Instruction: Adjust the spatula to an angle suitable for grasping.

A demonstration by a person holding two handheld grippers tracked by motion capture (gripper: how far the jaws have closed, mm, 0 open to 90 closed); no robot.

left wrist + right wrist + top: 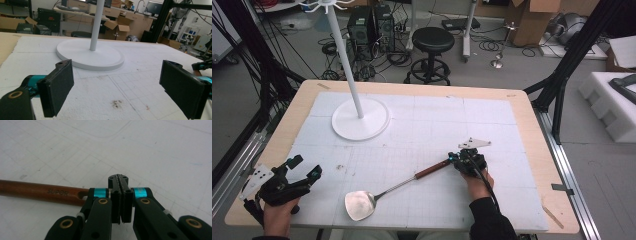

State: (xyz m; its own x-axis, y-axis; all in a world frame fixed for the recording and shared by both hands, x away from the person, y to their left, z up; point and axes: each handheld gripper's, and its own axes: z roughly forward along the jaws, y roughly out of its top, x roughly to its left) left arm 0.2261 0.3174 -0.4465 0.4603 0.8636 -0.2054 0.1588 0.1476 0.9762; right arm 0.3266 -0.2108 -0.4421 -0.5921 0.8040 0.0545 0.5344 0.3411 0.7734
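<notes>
spatula (360, 204): shiny metal | handle (37, 191): glossy wood | mat (492, 125): perhaps foam, matt

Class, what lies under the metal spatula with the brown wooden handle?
The metal spatula with the brown wooden handle lies on the white gridded foam mat. Whatever sits directly beneath its blade is covered.

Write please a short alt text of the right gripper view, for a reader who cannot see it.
The right gripper has its two black jaws pressed shut with nothing between them, over a white gridded mat. Beside the jaws, to the left, lies the brown wooden handle of a spatula, with a hanging hole at its end.
</notes>
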